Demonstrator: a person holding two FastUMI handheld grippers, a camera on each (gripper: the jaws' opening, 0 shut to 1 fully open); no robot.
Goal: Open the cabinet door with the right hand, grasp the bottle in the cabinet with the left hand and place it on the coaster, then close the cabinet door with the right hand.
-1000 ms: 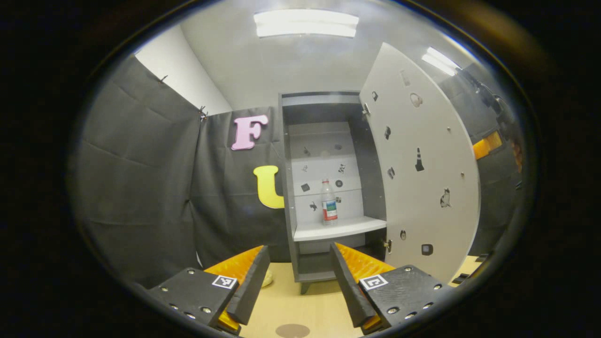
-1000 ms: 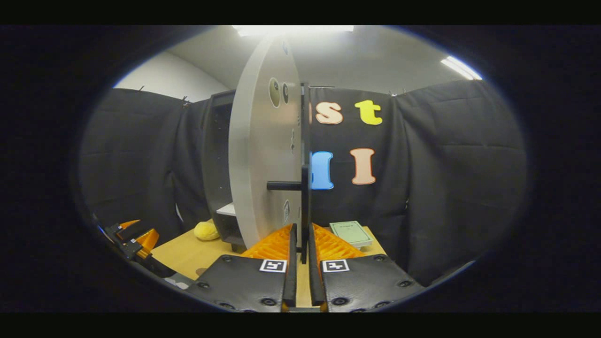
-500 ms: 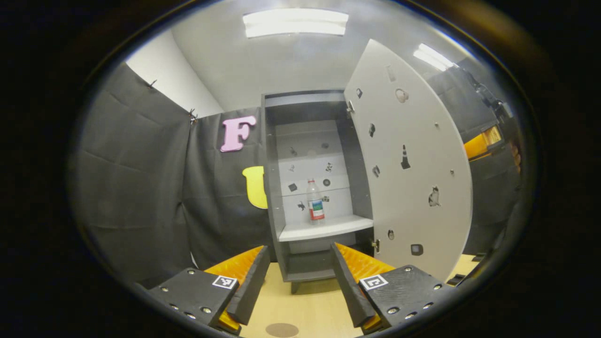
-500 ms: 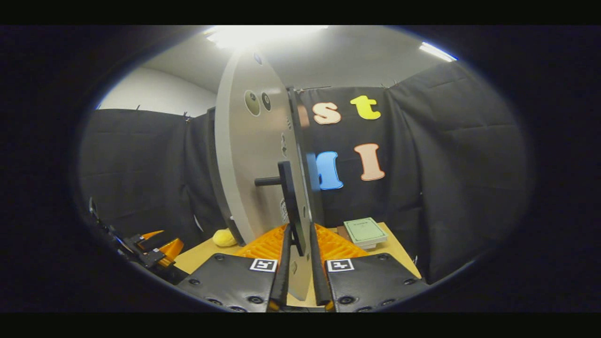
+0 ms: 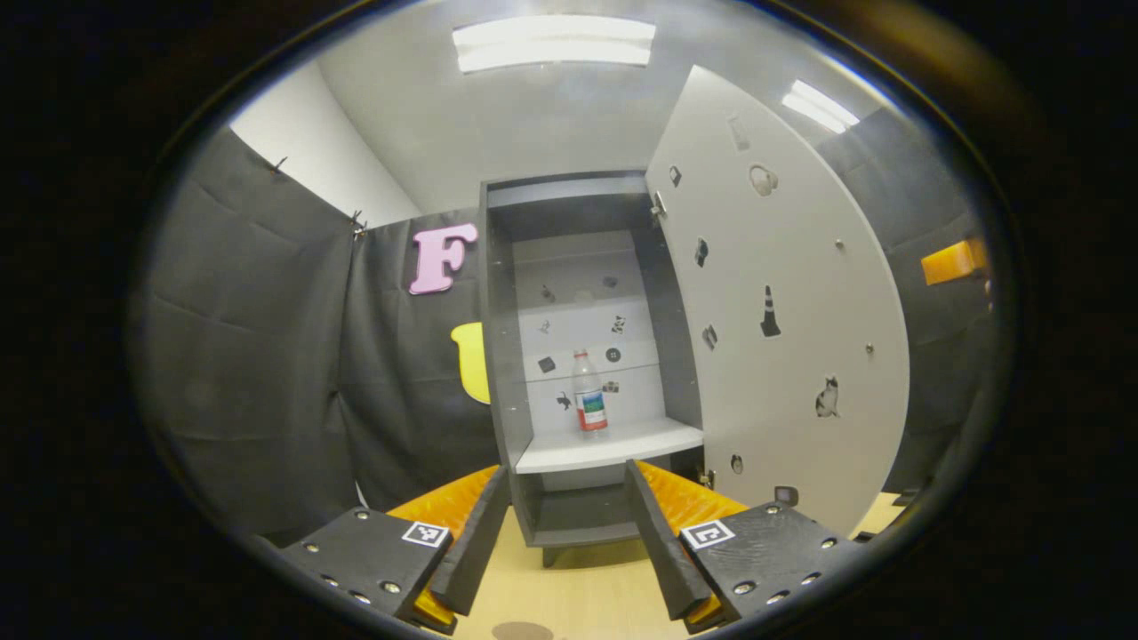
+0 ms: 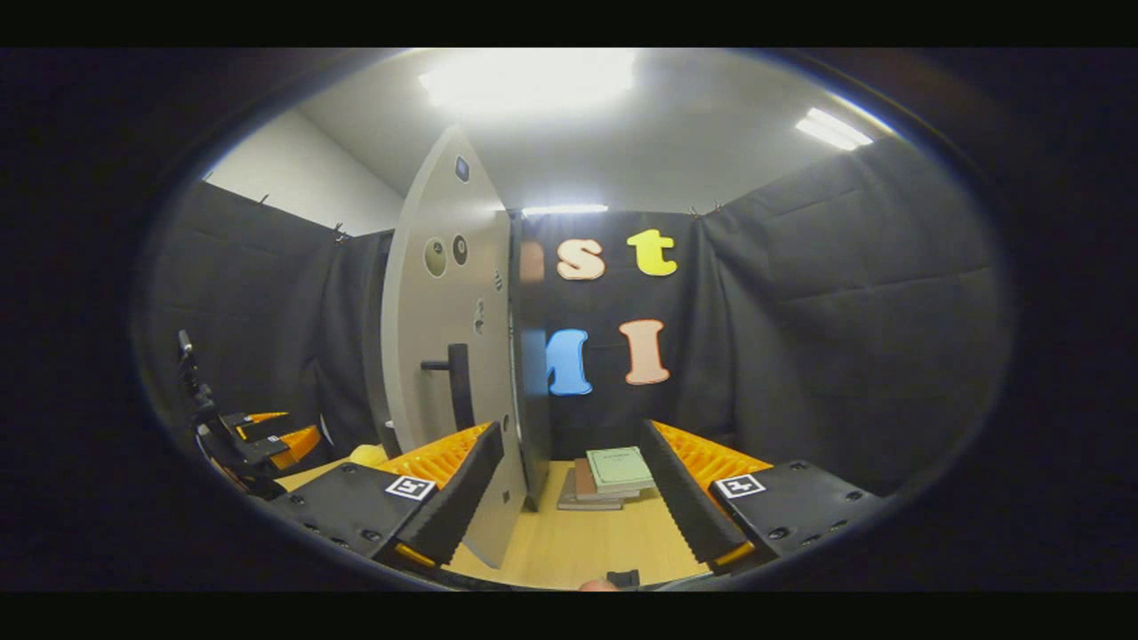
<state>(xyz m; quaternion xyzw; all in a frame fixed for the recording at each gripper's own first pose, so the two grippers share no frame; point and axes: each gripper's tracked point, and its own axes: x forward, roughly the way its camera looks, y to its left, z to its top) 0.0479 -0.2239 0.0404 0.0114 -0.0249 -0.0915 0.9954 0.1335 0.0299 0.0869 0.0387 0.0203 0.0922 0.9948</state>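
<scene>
In the left gripper view, the left gripper (image 5: 558, 533) hangs over the pale wooden table (image 5: 578, 596) with its fingers spread well apart and nothing between them, pointed at the grey cabinet (image 5: 507, 373) ahead. At the very bottom edge, between the fingers, a sliver of the round brown coaster (image 5: 523, 631) lies on the table. The bottle (image 5: 588, 393), clear with a red cap and a coloured label, stands upright on the white shelf (image 5: 605, 444) inside the cabinet, apart from both side walls. To the right of it the cabinet door (image 5: 782, 302) stands swung wide open, its inner face dotted with small stickers. In the right gripper view, the left gripper (image 6: 258, 436) shows small at the far left, and a yellow object (image 6: 366, 455) lies on the table just beyond it. The door (image 6: 440, 347) is seen nearly edge-on, with its dark handle (image 6: 458, 387) free. The right gripper (image 6: 573, 498) has its fingers spread apart, the door's edge just in front of the left one, and grips nothing. Between the fingers, farther off, a stack of books (image 6: 605, 476) rests on the table
</scene>
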